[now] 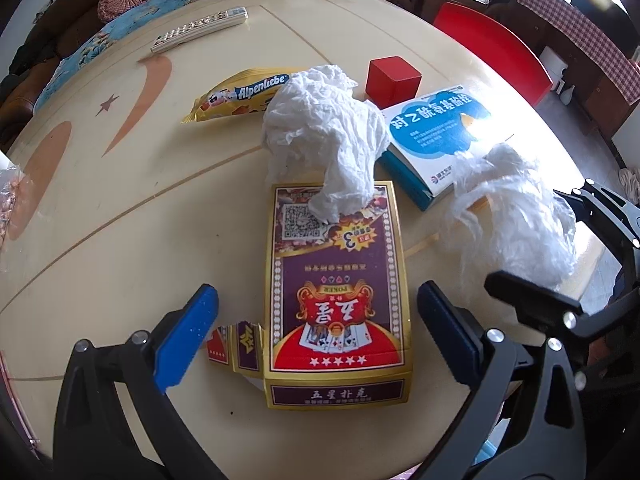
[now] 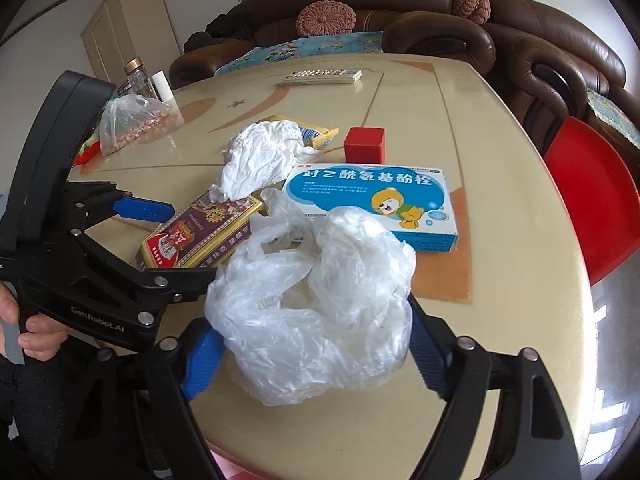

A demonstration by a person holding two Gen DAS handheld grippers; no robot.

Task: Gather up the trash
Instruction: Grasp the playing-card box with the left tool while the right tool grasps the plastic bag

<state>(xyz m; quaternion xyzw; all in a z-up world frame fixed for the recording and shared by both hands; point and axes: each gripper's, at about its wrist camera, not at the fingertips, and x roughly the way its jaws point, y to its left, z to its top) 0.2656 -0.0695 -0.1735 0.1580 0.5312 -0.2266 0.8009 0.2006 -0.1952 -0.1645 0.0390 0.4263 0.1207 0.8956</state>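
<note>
A crumpled tissue (image 1: 320, 136) lies on the card box's (image 1: 336, 300) far end, beside the medicine box (image 1: 432, 136).

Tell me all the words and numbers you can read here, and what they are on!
"Alpenliebe": yellow candy wrapper.
"POKER", "五星扑克", "3": purple and red playing-card box; its small print is too small to read.
"对乙酰氨基酚栓": blue and white medicine box; its small print is blurred.
"GenRobot.AI": black left gripper.
Grey remote control: buttons too small to read.

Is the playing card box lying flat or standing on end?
Lying flat. The playing card box rests on its broad back on the table, printed face up, between the left gripper's open fingers; crumpled tissue overlaps its far end.
</note>
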